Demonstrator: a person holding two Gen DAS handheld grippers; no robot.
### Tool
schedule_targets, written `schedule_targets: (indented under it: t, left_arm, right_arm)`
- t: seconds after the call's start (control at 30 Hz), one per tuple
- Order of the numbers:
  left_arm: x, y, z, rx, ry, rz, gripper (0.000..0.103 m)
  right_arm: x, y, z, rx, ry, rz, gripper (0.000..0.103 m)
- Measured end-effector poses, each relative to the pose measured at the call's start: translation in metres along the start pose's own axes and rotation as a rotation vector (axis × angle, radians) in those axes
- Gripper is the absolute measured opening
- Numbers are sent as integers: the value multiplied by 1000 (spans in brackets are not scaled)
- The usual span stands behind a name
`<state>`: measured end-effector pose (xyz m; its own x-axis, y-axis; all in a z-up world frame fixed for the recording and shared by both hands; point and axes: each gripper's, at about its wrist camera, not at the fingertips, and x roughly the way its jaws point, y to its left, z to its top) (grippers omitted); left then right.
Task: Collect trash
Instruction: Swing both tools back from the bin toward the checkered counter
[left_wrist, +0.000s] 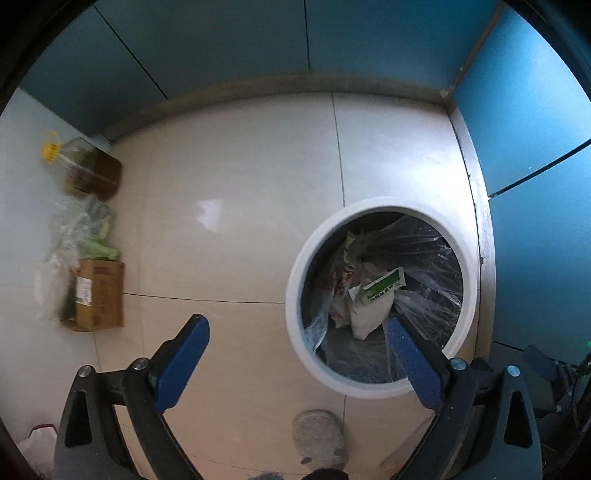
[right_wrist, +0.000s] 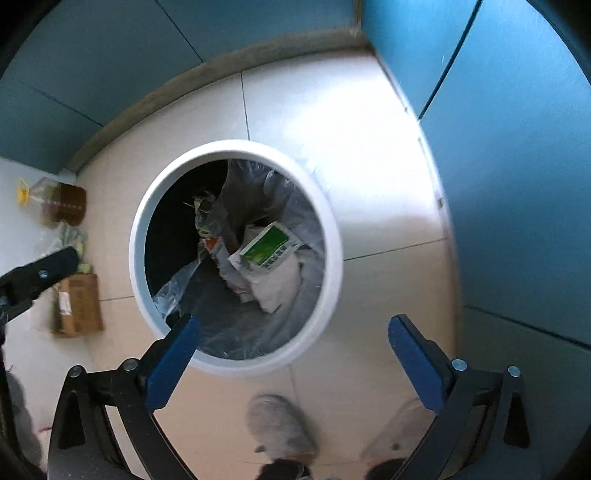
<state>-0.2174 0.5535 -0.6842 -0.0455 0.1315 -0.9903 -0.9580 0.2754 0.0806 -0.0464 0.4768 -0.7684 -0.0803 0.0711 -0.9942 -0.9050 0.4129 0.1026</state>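
A round white-rimmed trash bin lined with a clear plastic bag stands on the tiled floor. Inside lie crumpled wrappers and a green-and-white packet. My left gripper hangs open above the floor, its right finger over the bin's near rim, nothing between the blue pads. My right gripper is open too, pointing down over the bin's near edge, empty. Part of the left gripper shows at the left edge of the right wrist view.
Along the left wall sit a cardboard box, a clear bag of greens and a bottle of oil with a yellow cap. Blue cabinet doors close the back and right. A person's slippers stand below.
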Motion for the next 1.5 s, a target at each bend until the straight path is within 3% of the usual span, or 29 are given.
schedule_targets:
  t: [0.33, 0.7, 0.93, 1.13, 1.3, 1.4, 1.5]
  left_arm:
    - [-107, 10, -29, -17, -42, 47, 99]
    - [-301, 9, -83, -13, -130, 27, 99]
    - [-394, 9, -112, -3, -174, 22, 99]
    - [-450, -6, -115, 12, -213, 42, 99]
    - [-503, -86, -103, 149, -294, -27, 99]
    - [-528, -172, -103, 287, -316, -115, 99]
    - [-535, -269, -115, 411, -253, -240, 99]
  right_arm:
    - [-117, 12, -14, -29, -71, -42, 103]
    - [-339, 16, -63, -51, -184, -30, 103]
    - [-465, 13, -101, -59, -254, 29, 103]
    - [-535, -19, -121, 28, -284, 169, 103]
    - [-587, -103, -138, 220, -382, 214, 103]
    - [-617, -184, -166, 389, -447, 181, 103]
    - [-637, -280, -210, 595, -496, 113, 103]
